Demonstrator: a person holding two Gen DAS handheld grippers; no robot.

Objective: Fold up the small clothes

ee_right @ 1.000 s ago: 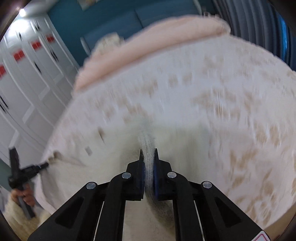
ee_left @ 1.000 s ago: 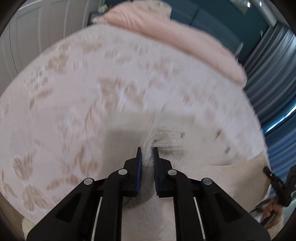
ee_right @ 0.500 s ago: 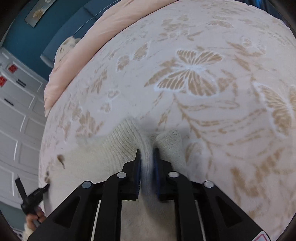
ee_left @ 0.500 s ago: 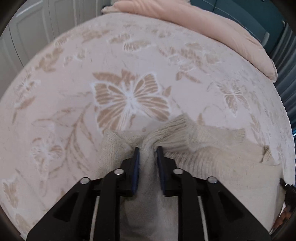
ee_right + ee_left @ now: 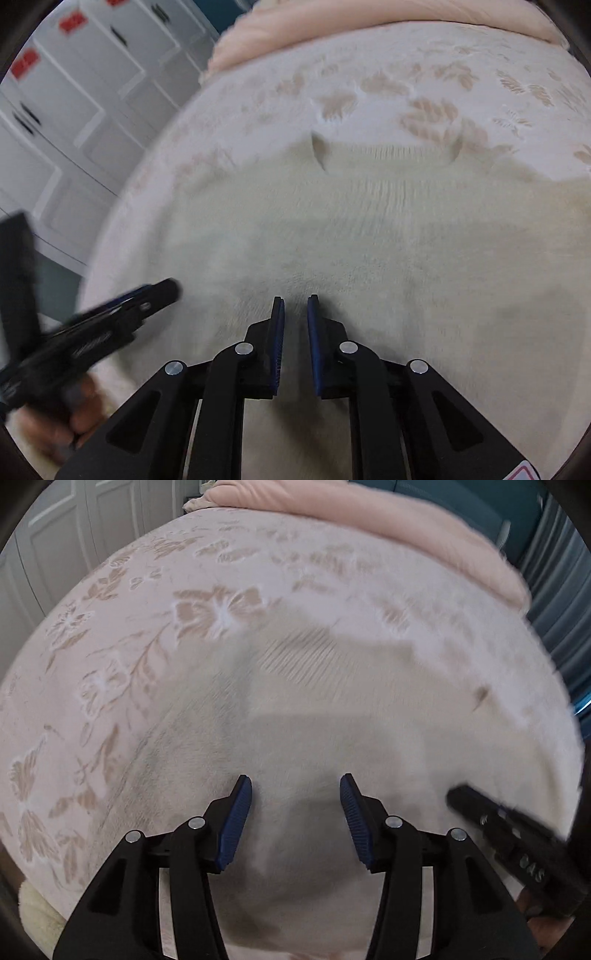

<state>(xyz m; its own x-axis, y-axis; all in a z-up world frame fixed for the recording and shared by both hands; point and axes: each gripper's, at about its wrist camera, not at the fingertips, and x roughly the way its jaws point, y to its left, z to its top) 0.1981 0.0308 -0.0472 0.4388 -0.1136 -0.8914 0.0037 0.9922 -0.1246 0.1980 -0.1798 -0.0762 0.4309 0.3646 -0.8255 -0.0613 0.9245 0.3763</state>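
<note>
The bed (image 5: pixel 110 635) carries a pale cover with a tan butterfly and leaf pattern; a pink blanket (image 5: pixel 388 520) lies bunched along its far edge. White cabinets (image 5: pixel 74 110) stand beyond the bed in the right wrist view.

The sweater (image 5: pixel 369 236), a cream knit, lies spread flat on the cover in front of both tools. Its ribbed band (image 5: pixel 388 151) faces the far side. Both views are motion-blurred, so finer knit detail cannot be read.

The left gripper (image 5: pixel 295 786) is above the sweater with its blue-padded jaws wide apart and nothing between them.

The right gripper (image 5: pixel 295 306) is above the sweater with its jaws close but parted by a narrow gap; no fabric is visible in the gap.
</note>
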